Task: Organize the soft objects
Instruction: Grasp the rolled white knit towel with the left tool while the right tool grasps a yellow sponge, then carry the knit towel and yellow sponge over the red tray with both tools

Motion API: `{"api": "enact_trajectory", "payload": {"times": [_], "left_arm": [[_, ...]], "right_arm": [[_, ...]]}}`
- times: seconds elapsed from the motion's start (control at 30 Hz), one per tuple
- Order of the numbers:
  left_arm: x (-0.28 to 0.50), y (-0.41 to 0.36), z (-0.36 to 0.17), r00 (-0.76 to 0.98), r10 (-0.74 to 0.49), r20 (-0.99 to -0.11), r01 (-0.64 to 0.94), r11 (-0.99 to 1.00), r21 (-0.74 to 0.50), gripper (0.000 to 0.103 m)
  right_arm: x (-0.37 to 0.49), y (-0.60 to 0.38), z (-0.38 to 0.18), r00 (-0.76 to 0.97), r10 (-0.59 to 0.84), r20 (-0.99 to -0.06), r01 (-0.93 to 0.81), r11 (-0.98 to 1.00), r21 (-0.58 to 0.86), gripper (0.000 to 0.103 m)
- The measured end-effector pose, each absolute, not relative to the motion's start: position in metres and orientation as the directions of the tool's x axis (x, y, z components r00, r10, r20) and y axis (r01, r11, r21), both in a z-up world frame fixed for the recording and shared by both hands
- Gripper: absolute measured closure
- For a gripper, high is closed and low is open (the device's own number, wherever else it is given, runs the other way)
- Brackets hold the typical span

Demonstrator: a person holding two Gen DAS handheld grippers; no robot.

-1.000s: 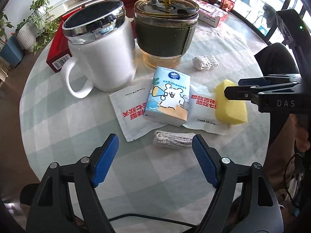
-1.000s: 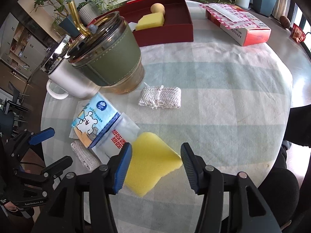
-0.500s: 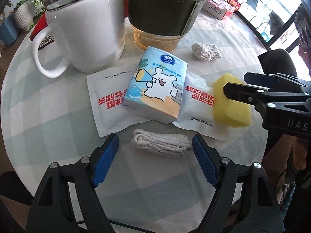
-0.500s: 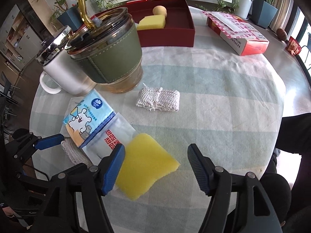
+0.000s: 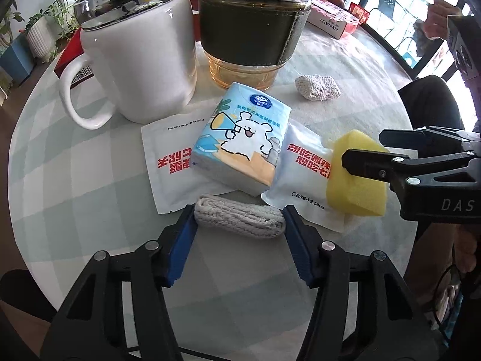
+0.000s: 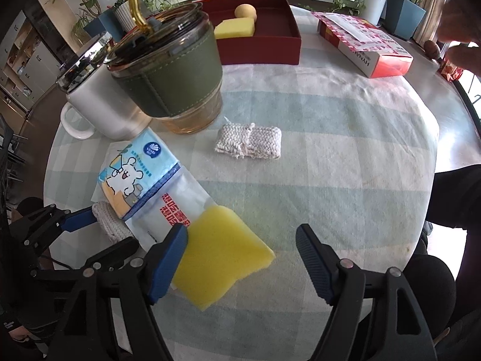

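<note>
The tissue pack [image 5: 240, 138] lies on top of two white glove packets [image 5: 168, 162] and covers part of their red words. In the left wrist view, the glass cup [image 5: 252, 27] hides the red box, and the cup's straw is cut off at the top.

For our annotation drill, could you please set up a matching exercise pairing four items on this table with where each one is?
1. rolled knit cloth
2. yellow sponge
3. tissue pack
4. folded knit cloth

A. lying on two white sachets
B. alone on the tablecloth near the glass tumbler
C. between the left gripper's pads
D. beside the right gripper's left pad

Pairs: 1-C, 2-D, 3-A, 4-B
</note>
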State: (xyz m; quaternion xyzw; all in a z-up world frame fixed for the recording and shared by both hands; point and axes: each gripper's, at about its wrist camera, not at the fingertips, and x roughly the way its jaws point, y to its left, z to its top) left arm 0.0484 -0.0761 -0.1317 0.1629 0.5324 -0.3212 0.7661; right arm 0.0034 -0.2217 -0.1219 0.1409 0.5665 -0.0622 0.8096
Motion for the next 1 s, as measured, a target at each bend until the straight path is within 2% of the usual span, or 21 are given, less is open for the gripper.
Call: {"api": "enact_trajectory", "payload": {"times": [0.1, 0.13, 0.17, 0.2, 0.37, 0.5, 0.7, 1.0], "left_arm": [[0.049, -0.075, -0.131, 0.232, -0.321, -0.918, 0.664, 0.742, -0.092, 0.048], [0.050, -0.074, -0.131, 0.234, -0.322, -0.917, 0.663, 0.743, -0.092, 0.048], [0.050, -0.073, -0.130, 0.236, -0.322, -0.917, 0.663, 0.743, -0.091, 0.048], [0.050, -0.073, -0.130, 0.238, -0.323, -0.916, 0.663, 0.743, -0.090, 0.048], [0.049, -0.069, -0.123, 0.258, -0.329, -0.908, 0.665, 0.743, -0.080, 0.048], [0.051, -0.066, -0.117, 0.271, -0.330, -0.904, 0.660, 0.748, -0.076, 0.048], [0.050, -0.061, -0.110, 0.285, -0.335, -0.898, 0.659, 0.749, -0.070, 0.048], [0.056, -0.056, -0.107, 0.302, -0.326, -0.896, 0.641, 0.765, -0.062, 0.048]], "right_arm": [[0.001, -0.224, -0.128, 0.357, 0.086, -0.930, 0.263, 0.946, 0.188, 0.025], [-0.001, -0.225, -0.130, 0.359, 0.104, -0.928, 0.263, 0.942, 0.207, 0.029], [-0.002, -0.226, -0.130, 0.363, 0.156, -0.919, 0.258, 0.930, 0.260, 0.044], [-0.003, -0.227, -0.130, 0.361, 0.188, -0.913, 0.266, 0.918, 0.294, 0.051], [-0.008, -0.224, -0.124, 0.370, 0.171, -0.913, 0.269, 0.921, 0.282, 0.058], [-0.010, -0.227, -0.114, 0.382, 0.170, -0.908, 0.266, 0.921, 0.284, 0.076], [-0.015, -0.227, -0.101, 0.400, 0.166, -0.901, 0.247, 0.928, 0.280, 0.086], [-0.031, -0.236, -0.075, 0.453, 0.141, -0.880, 0.235, 0.934, 0.270, 0.090]]}}
